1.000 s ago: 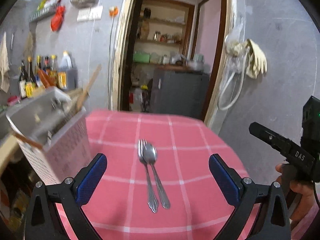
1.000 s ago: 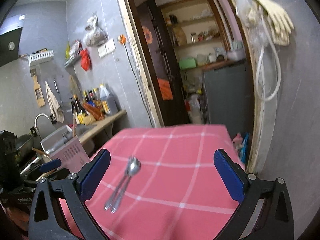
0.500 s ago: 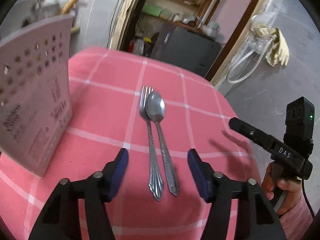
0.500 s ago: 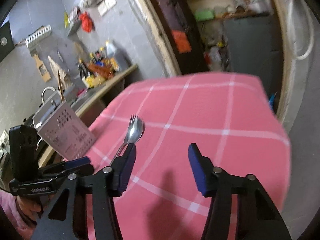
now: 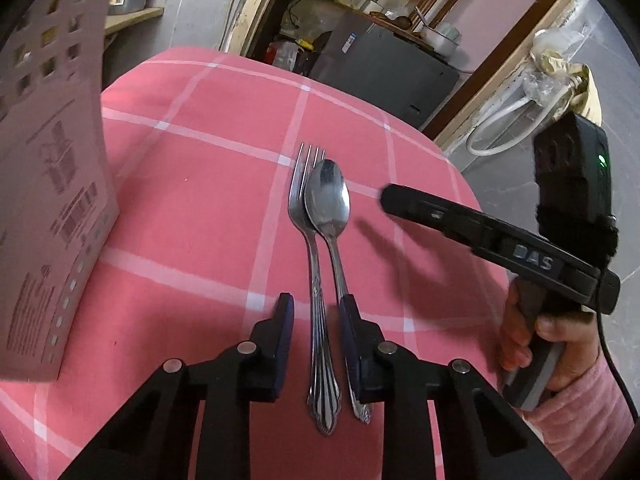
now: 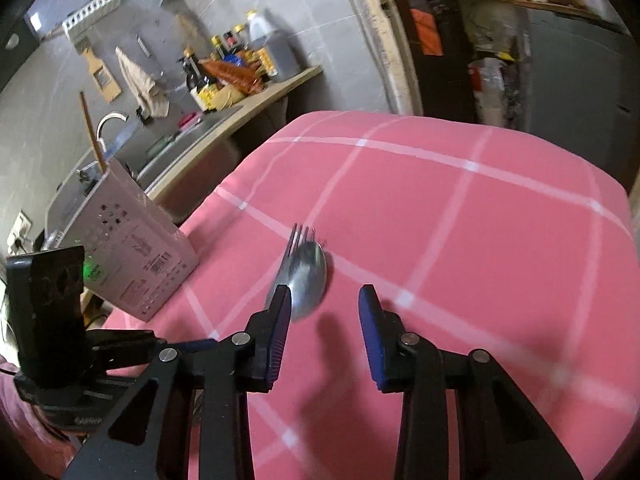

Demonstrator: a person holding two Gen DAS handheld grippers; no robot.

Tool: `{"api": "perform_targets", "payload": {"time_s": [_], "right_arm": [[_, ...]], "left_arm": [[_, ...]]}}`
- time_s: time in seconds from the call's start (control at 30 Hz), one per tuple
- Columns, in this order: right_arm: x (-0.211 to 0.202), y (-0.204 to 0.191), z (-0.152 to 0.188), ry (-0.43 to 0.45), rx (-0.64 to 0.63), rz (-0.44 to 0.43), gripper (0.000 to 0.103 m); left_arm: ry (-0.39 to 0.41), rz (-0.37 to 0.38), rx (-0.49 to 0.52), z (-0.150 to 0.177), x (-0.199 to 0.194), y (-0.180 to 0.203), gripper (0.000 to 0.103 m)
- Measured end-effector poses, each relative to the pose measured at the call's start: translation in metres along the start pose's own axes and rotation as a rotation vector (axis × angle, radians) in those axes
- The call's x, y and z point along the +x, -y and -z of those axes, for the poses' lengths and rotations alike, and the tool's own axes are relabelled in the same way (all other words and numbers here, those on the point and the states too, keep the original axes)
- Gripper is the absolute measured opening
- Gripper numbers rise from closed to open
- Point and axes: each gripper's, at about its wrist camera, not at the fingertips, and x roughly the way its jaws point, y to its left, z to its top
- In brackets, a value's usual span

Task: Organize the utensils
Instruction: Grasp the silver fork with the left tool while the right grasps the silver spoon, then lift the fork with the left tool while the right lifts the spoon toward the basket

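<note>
A steel fork (image 5: 307, 196) and spoon (image 5: 327, 200) lie side by side on the pink checked tablecloth (image 5: 200, 208). My left gripper (image 5: 317, 308) is low over their handles. Its jaws are closing with the fork handle between them, and a gap shows on each side. The spoon handle passes under its right finger. My right gripper (image 6: 326, 300) hovers at the spoon bowl (image 6: 312, 276), jaws closing, nothing pressed between them. One of its fingers (image 5: 424, 210) reaches in from the right in the left wrist view.
A pale perforated utensil box (image 6: 132, 264) stands at the cloth's left edge with a wooden stick (image 6: 91, 136) in it. A counter with a sink and bottles (image 6: 236, 76) runs behind it. A doorway and grey cabinet (image 5: 384, 68) lie beyond the table. A hand in a pink sleeve (image 5: 560, 364) holds the right gripper.
Both grippers came down toward the cutlery and narrowed their jaws from wide apart. The left one now straddles the fork handle. The right one has moved in to the spoon bowl.
</note>
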Motion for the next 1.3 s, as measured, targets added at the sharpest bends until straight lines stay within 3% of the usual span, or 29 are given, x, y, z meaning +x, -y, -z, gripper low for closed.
{"api": "perform_targets", "payload": {"time_s": [0.27, 0.37, 0.5, 0.67, 0.73, 0.87, 1.0, 1.3], "right_arm": [[0.032, -0.007, -0.016, -0.104, -0.057, -0.057, 0.025], [0.033, -0.004, -0.017, -0.106, -0.041, -0.070, 0.011], [0.022, 0.002, -0.009, -0.075, -0.001, -0.081, 0.005], [0.002, 0.021, 0.008, -0.040, 0.076, -0.060, 0.005], [-0.010, 0.027, 0.017, -0.028, 0.101, -0.051, 0.004], [-0.027, 0.036, 0.032, -0.018, 0.117, -0.017, 0.004], [-0.049, 0.049, 0.051, -0.002, 0.186, -0.017, 0.005], [-0.082, 0.053, 0.091, 0.016, 0.294, -0.044, 0.002]], "left_arm": [[-0.036, 0.014, -0.042, -0.008, 0.007, -0.003, 0.015], [-0.054, 0.021, -0.049, -0.010, 0.009, -0.001, 0.015], [-0.089, 0.033, -0.049, -0.015, 0.011, 0.003, 0.015], [-0.124, 0.064, -0.060, -0.018, 0.015, 0.006, 0.016], [-0.137, 0.062, -0.066, -0.020, 0.019, 0.007, 0.006], [-0.173, 0.107, -0.125, -0.024, 0.024, -0.002, 0.006], [-0.185, 0.097, -0.112, -0.021, 0.024, 0.003, 0.006], [-0.326, 0.134, -0.113, 0.012, 0.005, 0.013, 0.006]]}}
